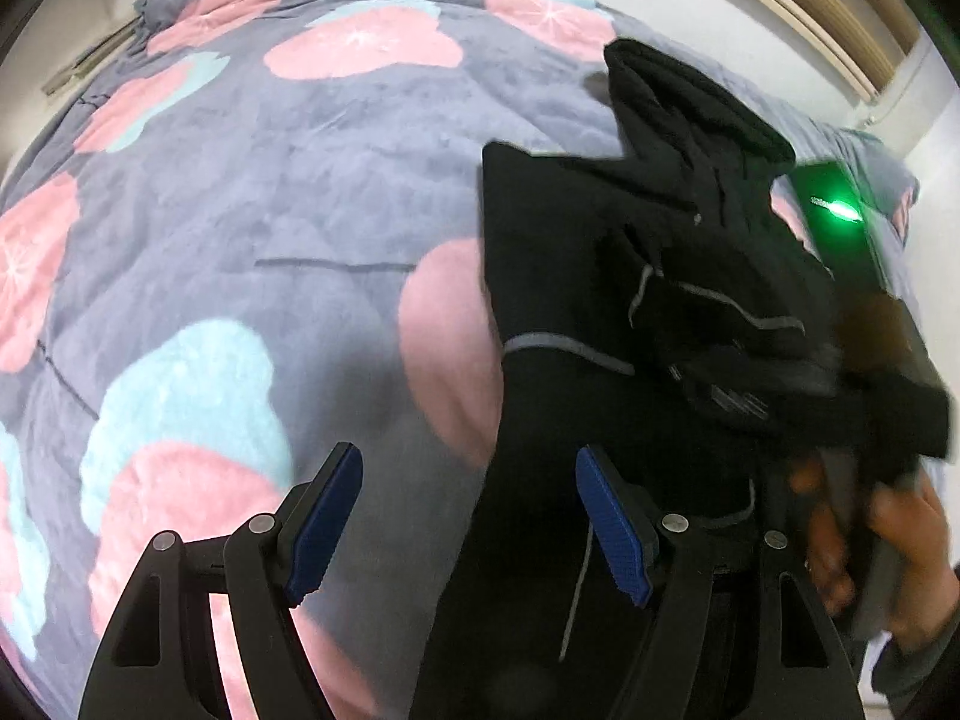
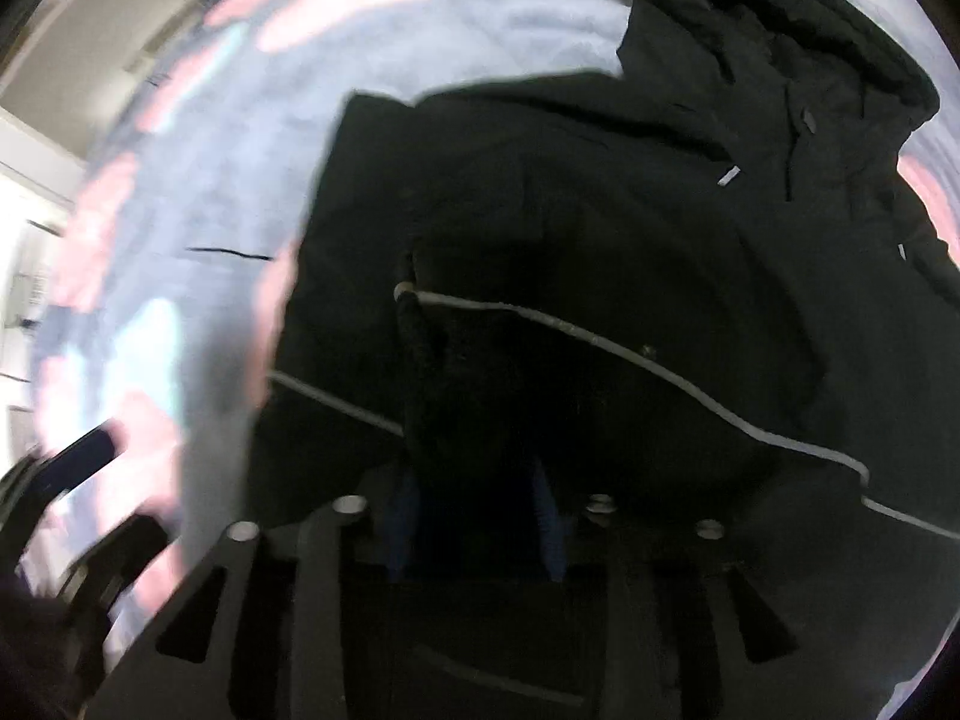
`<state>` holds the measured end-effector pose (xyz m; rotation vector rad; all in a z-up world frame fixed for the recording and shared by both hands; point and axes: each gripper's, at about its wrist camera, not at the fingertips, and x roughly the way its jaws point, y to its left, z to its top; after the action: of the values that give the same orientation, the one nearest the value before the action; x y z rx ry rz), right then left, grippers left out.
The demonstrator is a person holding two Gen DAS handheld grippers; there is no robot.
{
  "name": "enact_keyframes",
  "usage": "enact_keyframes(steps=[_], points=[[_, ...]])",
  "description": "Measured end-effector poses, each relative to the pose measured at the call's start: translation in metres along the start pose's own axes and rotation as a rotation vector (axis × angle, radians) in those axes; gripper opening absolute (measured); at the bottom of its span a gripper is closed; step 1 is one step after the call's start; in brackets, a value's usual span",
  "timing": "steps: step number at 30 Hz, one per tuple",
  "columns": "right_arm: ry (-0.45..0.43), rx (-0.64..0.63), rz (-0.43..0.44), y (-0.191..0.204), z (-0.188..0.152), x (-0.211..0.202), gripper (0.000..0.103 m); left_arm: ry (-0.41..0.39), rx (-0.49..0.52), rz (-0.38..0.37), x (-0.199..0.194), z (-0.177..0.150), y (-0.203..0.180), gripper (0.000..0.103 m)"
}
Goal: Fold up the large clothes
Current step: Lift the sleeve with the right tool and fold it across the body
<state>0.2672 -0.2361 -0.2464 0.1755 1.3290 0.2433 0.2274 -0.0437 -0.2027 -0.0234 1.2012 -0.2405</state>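
A large black jacket with thin grey piping lies partly folded on the bed, at the right of the left wrist view. It fills most of the right wrist view. My left gripper is open and empty, its blue pads apart, the right pad over the jacket's near edge. My right gripper is shut on a fold of the jacket, with the dark cloth bunched between its blue pads. The right gripper and the hand holding it also show in the left wrist view, under a green light.
The bed is covered by a grey fleece blanket with pink and pale blue shapes. White walls and a wooden frame lie behind it. My left gripper's fingers show blurred at the left edge of the right wrist view.
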Motion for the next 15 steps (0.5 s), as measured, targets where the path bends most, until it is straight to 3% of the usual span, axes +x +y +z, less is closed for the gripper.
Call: enact_keyframes(steps=[1,5,7,10,13,15], points=[[-0.022,-0.001,0.016,-0.003,-0.002,-0.014,0.051,-0.012,0.003,-0.006,0.001,0.006,-0.003,0.075],[-0.144,0.023,0.049,-0.030,-0.016,-0.070,0.053,-0.060,0.038,-0.060,0.001,0.034,-0.020,0.075],[-0.212,0.104,-0.063,-0.065,-0.022,-0.090,0.054,-0.069,0.083,-0.109,0.005,0.051,-0.040,0.075],[-0.198,0.267,-0.212,-0.120,-0.033,-0.084,0.055,-0.034,0.164,-0.209,0.022,0.066,-0.073,0.075],[-0.168,0.334,-0.220,-0.150,-0.040,-0.063,0.055,0.022,0.194,-0.312,0.054,0.071,-0.099,0.075],[-0.122,0.316,-0.261,-0.156,-0.045,-0.032,0.055,0.063,0.194,-0.295,0.080,0.071,-0.107,0.075]])
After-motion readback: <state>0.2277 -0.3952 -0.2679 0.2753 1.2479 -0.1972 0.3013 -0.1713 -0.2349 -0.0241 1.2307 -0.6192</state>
